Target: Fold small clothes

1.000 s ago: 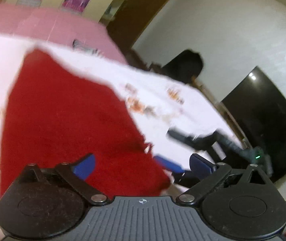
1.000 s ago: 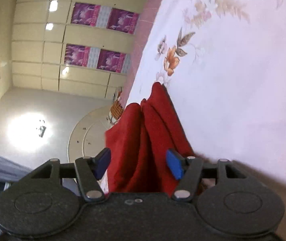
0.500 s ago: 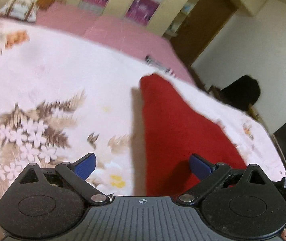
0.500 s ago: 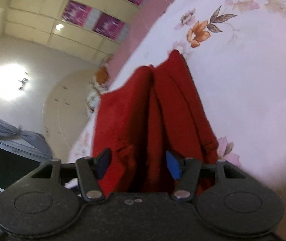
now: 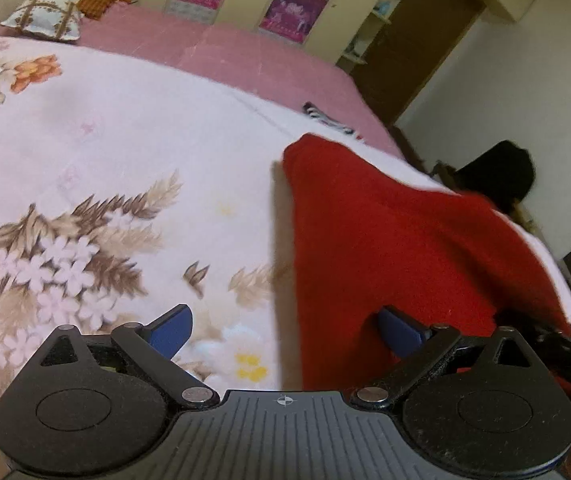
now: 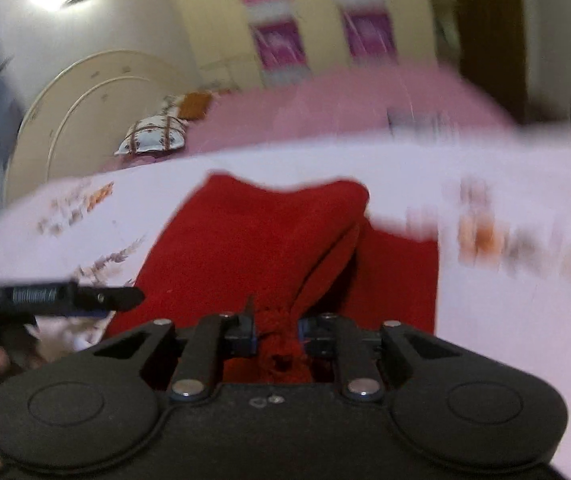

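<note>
A small red garment (image 5: 385, 240) lies on the white floral bedspread (image 5: 105, 152), drawn into a taut ridge toward its near right corner. In the right wrist view the red garment (image 6: 261, 240) gathers into a bunch between the blue pads of my right gripper (image 6: 277, 338). Those jaws are closing and pinch that bunch, lifting it. My left gripper (image 5: 285, 332) is open wide and low over the bedspread. The garment's near left edge lies between its fingers, against the right pad (image 5: 399, 330), unpinched. One left finger (image 6: 97, 298) shows beside the cloth.
A pink sheet (image 5: 225, 52) covers the far part of the bed, with a patterned pillow (image 5: 43, 20) at its head. A small striped item (image 5: 325, 116) lies beyond the garment. A dark chair (image 5: 497, 172) and a brown door (image 5: 417, 40) stand past the bed's right side.
The right gripper has rolled upright, risen and closed from open onto the bunched red cloth. The left view swung from over the cloth to its left edge, then held.
</note>
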The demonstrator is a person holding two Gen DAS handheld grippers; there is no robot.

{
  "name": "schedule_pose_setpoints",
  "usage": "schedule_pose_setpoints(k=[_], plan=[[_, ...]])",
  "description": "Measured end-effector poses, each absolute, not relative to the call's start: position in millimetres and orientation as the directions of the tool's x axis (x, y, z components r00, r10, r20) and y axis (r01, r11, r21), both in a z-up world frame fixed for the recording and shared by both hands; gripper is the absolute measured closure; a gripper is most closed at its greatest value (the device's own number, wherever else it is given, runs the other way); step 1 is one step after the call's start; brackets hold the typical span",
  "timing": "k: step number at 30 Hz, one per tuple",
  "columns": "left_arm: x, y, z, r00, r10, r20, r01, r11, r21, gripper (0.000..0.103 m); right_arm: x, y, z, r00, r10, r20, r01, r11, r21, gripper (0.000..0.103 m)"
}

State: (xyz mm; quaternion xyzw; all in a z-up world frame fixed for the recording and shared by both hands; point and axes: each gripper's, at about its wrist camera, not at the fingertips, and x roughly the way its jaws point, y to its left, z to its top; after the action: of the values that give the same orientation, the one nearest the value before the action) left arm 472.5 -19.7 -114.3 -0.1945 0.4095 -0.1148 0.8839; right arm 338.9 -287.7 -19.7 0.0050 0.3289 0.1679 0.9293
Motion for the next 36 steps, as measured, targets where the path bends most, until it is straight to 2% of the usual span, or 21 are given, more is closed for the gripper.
schedule_pose_setpoints(k=[6, 11, 17, 21, 25, 27, 31, 34, 36], plan=[[481.3, -38.1, -108.7, 0.633, -0.360, -0.685, 0.101, 0.916, -0.389, 0.004, 315.3, -297.6, -8.2, 0.802, 0.281, -0.528, -0.305, 0.951, 0.043, 0.087], [481.6, -56.8, -106.9, 0.636, -0.351, -0.687, 0.147, 0.929, -0.339, 0.004, 322.7, -318.5, -23.5, 0.803, 0.248, -0.541, -0.255, 0.965, 0.064, 0.088], [481.0, -79.0, -108.0, 0.640, -0.310, -0.703, 0.192, 0.951, -0.244, 0.004, 342.5, -347.1, -61.4, 0.728, 0.258, -0.636, -0.132, 0.962, 0.239, 0.087], [474.6, -85.5, -95.6, 0.662, -0.278, -0.696, 0.236, 0.959, -0.159, 0.004, 346.1, -362.6, -67.6, 0.700, 0.330, -0.634, -0.100, 0.923, 0.371, 0.085], [482.8, -62.2, -75.2, 0.680, -0.320, -0.659, 0.209, 0.947, -0.244, 0.004, 348.2, -383.2, -53.4, 0.719, 0.406, -0.564, -0.098, 0.863, 0.495, 0.068], [493.2, -55.2, -75.6, 0.666, -0.324, -0.672, 0.190, 0.945, -0.268, 0.004, 362.0, -399.6, -55.2, 0.719, 0.445, -0.535, -0.061, 0.806, 0.588, 0.066], [509.4, -52.7, -86.7, 0.632, -0.335, -0.699, 0.178, 0.940, -0.290, 0.004, 401.5, -408.5, -68.6, 0.679, 0.493, -0.543, -0.003, 0.742, 0.670, 0.069], [514.9, -58.4, -94.4, 0.617, -0.340, -0.709, 0.176, 0.939, -0.297, 0.004, 415.6, -398.9, -72.4, 0.674, 0.483, -0.559, -0.019, 0.768, 0.640, 0.072], [516.6, -67.2, -97.6, 0.617, -0.322, -0.718, 0.173, 0.946, -0.275, 0.004, 418.6, -390.9, -71.0, 0.672, 0.458, -0.581, -0.035, 0.804, 0.593, 0.083]])
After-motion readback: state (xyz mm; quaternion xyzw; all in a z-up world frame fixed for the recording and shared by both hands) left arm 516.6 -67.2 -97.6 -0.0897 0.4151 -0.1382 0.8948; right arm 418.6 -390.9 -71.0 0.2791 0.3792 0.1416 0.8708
